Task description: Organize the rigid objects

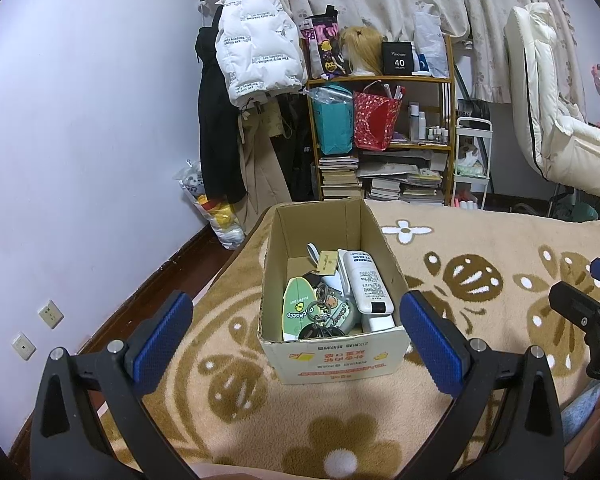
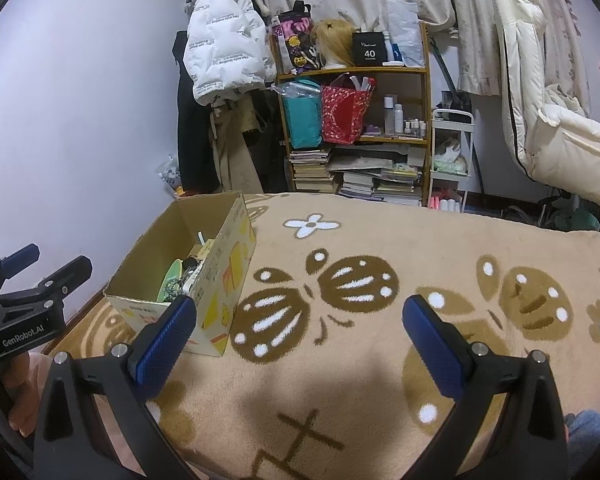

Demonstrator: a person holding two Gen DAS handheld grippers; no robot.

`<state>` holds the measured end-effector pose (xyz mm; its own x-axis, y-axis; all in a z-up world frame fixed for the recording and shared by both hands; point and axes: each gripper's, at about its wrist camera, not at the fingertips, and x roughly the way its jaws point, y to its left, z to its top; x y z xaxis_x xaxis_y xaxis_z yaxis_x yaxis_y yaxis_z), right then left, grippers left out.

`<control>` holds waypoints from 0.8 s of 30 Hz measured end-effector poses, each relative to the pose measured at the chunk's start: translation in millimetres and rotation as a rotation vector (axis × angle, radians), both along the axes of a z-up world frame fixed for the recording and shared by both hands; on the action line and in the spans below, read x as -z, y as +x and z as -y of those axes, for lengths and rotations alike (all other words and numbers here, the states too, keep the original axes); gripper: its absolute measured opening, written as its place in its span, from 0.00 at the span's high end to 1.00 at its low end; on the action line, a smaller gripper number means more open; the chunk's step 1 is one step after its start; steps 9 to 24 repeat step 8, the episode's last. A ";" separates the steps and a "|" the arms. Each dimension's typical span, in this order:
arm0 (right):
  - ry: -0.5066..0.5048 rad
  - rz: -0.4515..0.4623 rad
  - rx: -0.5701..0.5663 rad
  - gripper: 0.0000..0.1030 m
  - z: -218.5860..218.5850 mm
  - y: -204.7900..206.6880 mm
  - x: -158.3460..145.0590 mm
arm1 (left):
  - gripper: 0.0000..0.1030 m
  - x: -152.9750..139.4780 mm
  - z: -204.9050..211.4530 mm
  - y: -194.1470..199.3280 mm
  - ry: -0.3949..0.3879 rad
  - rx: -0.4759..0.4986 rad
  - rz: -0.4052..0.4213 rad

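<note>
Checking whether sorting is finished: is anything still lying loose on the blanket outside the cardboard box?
No. The blanket is bare around the cardboard box; the items sit inside it.

From the right wrist view the cardboard box (image 2: 204,280) hides nearly all its contents behind its side wall, so only a green edge and some tangled bits peek out. In the left wrist view the right hand-held gripper (image 1: 596,280) is cut off at the frame edge, and the box's print (image 1: 336,360) is upside down and too small to read.
</note>
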<state>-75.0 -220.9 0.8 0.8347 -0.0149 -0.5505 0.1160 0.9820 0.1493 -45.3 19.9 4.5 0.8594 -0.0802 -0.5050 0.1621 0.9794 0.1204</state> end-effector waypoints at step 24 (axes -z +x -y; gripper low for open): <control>-0.007 0.001 -0.003 0.00 1.4 -0.7 -1.2 | 0.01 1.8 -0.2 0.2 0.008 0.006 -0.004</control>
